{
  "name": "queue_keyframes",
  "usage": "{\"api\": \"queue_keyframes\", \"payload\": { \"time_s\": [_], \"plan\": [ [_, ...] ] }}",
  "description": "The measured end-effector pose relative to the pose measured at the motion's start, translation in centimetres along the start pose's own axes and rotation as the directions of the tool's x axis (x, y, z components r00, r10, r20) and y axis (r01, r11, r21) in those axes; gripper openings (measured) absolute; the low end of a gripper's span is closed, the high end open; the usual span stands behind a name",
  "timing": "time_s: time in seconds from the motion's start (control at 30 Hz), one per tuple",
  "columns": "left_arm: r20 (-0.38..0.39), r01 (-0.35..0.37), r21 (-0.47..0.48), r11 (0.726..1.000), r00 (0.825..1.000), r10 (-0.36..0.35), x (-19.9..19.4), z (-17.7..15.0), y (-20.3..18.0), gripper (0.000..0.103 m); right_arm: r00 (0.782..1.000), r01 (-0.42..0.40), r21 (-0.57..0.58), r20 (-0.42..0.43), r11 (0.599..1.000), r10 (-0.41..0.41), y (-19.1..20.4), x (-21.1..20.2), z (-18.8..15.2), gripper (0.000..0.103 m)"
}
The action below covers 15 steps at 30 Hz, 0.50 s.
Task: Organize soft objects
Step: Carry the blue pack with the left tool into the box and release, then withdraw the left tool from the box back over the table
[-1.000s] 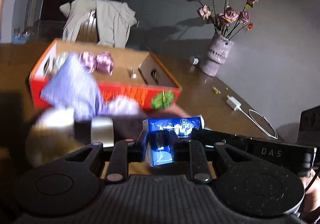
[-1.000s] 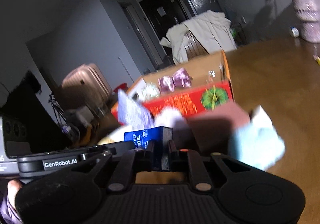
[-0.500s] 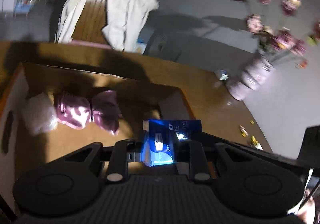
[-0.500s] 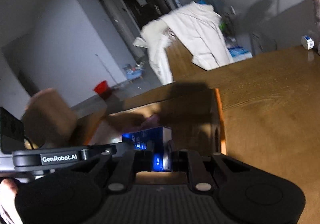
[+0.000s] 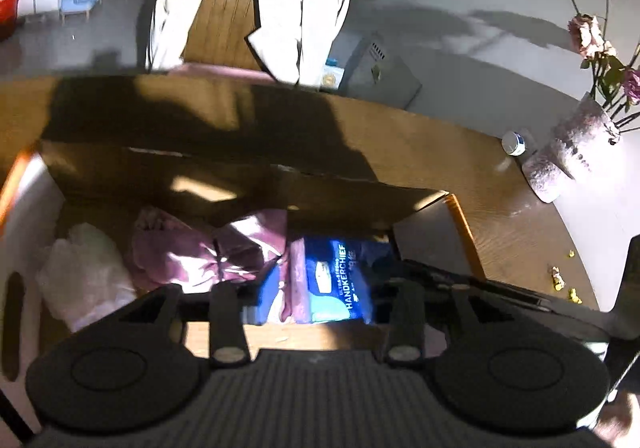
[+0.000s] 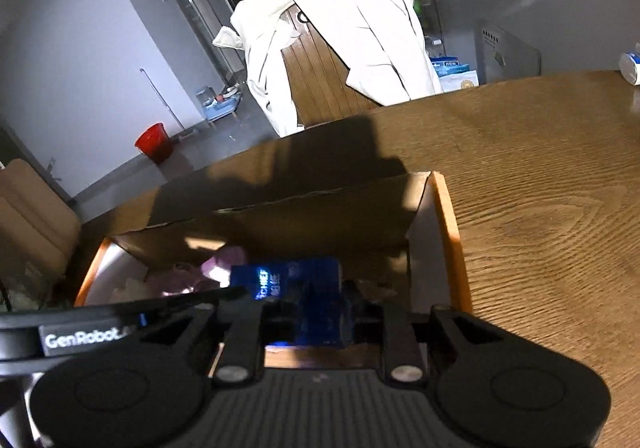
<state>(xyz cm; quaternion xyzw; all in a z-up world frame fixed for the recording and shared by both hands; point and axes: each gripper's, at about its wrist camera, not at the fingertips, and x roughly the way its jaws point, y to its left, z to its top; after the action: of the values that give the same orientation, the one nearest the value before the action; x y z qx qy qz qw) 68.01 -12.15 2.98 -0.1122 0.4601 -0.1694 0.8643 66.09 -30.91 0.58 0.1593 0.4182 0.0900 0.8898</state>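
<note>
A blue handkerchief tissue pack (image 5: 336,280) lies inside the orange-rimmed cardboard box (image 5: 460,224), next to a purple satin cloth (image 5: 192,256) and a white soft bundle (image 5: 84,276). My left gripper (image 5: 314,304) hangs over the box with its jaws opening; the pack sits between the fingers with gaps on both sides. In the right wrist view the pack (image 6: 320,288) shows between the right gripper (image 6: 322,324), whose jaws are also opening and no longer press on it. The box (image 6: 448,232) lies below, with the purple cloth (image 6: 224,264) at the left.
The box stands on a wooden table (image 6: 540,167). A vase of dried roses (image 5: 568,151) and a small white bottle (image 5: 513,142) stand at the table's far right. A chair draped with a white jacket (image 6: 340,27) is behind the table. A red bucket (image 6: 154,141) is on the floor.
Both grippers carried the blue pack from in front of the box to over its inside. Their jaws have spread and the pack now rests in the box.
</note>
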Motion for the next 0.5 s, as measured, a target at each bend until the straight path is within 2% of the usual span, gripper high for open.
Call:
{"api": "queue_keyframes", "payload": {
  "time_s": [0.1,0.23,0.3,0.4,0.47,0.5],
  "plan": [
    [0.033,-0.016,0.018,1.0,0.999,0.016,-2.4,-0.3,-0.7,0.044,1.0,0.005,-0.017,0.029,1.0,-0.005,0.2,-1.9,0.3,0.03],
    [0.092,-0.072,0.071,0.995,0.994,0.066,-6.7,-1.6,-1.9,0.051,0.998,0.016,-0.066,0.064,0.998,-0.012,1.3,-6.4,-0.1,0.036],
    [0.121,-0.092,0.084,0.992,0.989,0.081,-9.2,-2.5,-2.2,0.055,0.995,0.035,-0.111,0.092,0.993,-0.025,2.1,-9.1,-0.7,0.044],
    [0.177,-0.135,0.1,0.986,0.977,0.116,-13.0,-4.5,-2.5,0.068,0.99,0.058,-0.176,0.136,0.983,-0.034,3.2,-13.2,-2.2,0.053],
    [0.221,-0.157,0.116,0.981,0.967,0.128,-15.6,-6.0,-2.8,0.082,0.987,0.071,-0.218,0.16,0.973,-0.037,3.9,-15.7,-3.5,0.057],
    [0.242,-0.16,0.124,0.979,0.962,0.127,-16.8,-6.8,-2.9,0.085,0.985,0.076,-0.238,0.171,0.968,-0.035,4.3,-17.0,-4.2,0.058]
  ]
}}
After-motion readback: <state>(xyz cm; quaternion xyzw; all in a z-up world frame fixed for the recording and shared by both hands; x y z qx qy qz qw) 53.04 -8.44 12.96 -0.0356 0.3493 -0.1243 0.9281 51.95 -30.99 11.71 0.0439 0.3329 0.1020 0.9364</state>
